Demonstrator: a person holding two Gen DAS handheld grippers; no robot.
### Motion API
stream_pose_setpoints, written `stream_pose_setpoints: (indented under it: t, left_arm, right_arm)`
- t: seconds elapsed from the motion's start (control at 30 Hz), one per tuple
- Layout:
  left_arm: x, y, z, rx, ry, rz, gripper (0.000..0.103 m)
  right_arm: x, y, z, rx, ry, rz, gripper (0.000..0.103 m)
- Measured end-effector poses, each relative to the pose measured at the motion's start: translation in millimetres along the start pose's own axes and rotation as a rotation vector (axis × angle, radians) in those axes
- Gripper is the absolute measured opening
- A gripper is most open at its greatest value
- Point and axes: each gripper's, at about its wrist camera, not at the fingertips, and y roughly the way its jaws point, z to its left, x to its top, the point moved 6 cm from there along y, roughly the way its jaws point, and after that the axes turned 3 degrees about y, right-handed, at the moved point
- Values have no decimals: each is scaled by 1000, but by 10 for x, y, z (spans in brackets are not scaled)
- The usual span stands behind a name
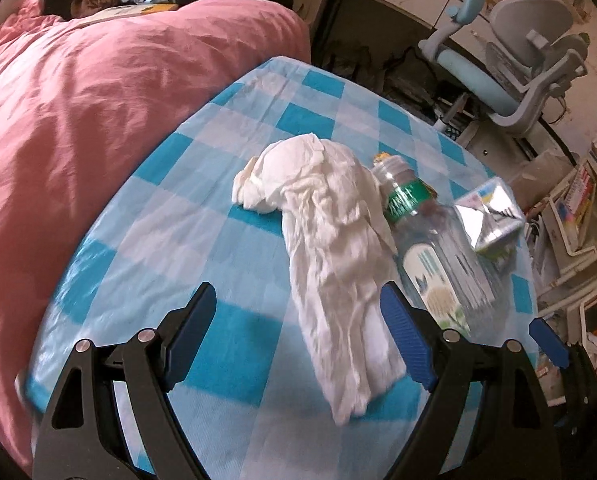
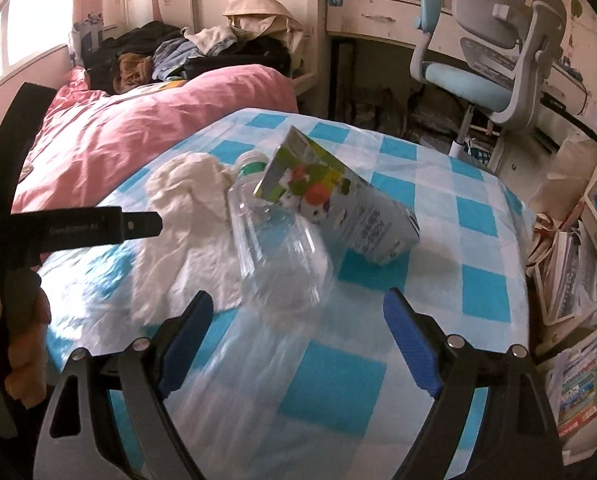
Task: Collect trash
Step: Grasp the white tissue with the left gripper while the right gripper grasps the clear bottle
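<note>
A crumpled white tissue (image 1: 330, 248) lies on the blue checked tablecloth (image 1: 226, 160). Beside it on the right lies a clear plastic bottle (image 1: 430, 240) with a green label, and past it a crushed drink carton (image 1: 490, 216). My left gripper (image 1: 298, 320) is open, its jaws standing either side of the tissue's near end. In the right wrist view my right gripper (image 2: 298, 320) is open just short of the bottle (image 2: 282, 256), with the tissue (image 2: 186, 232) to its left and the carton (image 2: 338, 200) behind.
A bed with a pink duvet (image 1: 98, 100) borders the table on the left. A blue-grey desk chair (image 2: 498, 60) and a desk stand behind. Stacked books and shelves (image 2: 578, 280) crowd the right. The left gripper's body (image 2: 58, 228) shows at the left of the right wrist view.
</note>
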Motion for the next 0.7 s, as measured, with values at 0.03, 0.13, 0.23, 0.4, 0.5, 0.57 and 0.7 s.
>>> stream_pose_setpoints:
  t: [0.03, 0.13, 0.23, 0.4, 0.5, 0.57, 0.7]
  left_arm:
    - [28, 49, -9, 5, 2, 6, 82]
    - [74, 158, -45, -6, 4, 27, 82]
    - [122, 233, -117, -17, 26, 32, 79]
    - [146, 291, -168, -68, 41, 69, 15]
    - [164, 121, -130, -72, 44, 28, 6]
    - [185, -125, -63, -96, 35, -18, 4]
    - [185, -566, 108, -122, 20, -84, 4]
  right_arm:
    - [27, 63, -15, 3, 6, 6, 83]
    - [77, 203, -21, 19, 20, 20, 83]
    - [120, 317, 1, 39, 19, 31, 83]
    - [144, 381, 46, 91, 29, 57, 60]
    - [150, 291, 74, 119, 24, 49, 59]
    - [127, 148, 81, 138, 24, 35, 58]
    - [44, -74, 110, 179, 8, 43, 58]
